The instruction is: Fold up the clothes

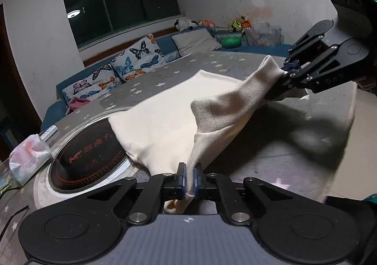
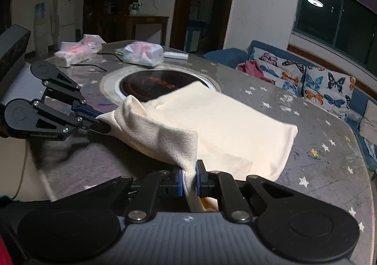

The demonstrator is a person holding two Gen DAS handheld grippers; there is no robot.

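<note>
A cream garment (image 1: 160, 114) (image 2: 223, 118) lies partly folded on the round table, its far part flat and its near edge lifted. My left gripper (image 1: 189, 170) is shut on one pinched corner of that edge, with cloth bunched between the blue pads. In the right wrist view the left gripper (image 2: 99, 118) comes in from the left, clamped on the same corner. My right gripper (image 2: 189, 170) is shut on the other corner, and cloth hangs down behind its pads. From the left wrist view the right gripper (image 1: 286, 71) reaches in at the upper right, holding the raised fabric.
The table (image 1: 294, 159) (image 2: 318, 147) has a grey star-print cover and a round inset cooktop (image 1: 89, 154) (image 2: 150, 83) under the garment's far end. Tissue packs (image 1: 28, 156) (image 2: 143, 51) and a remote (image 2: 175, 54) lie beyond. A sofa with butterfly cushions (image 1: 132, 57) (image 2: 313, 81) stands behind.
</note>
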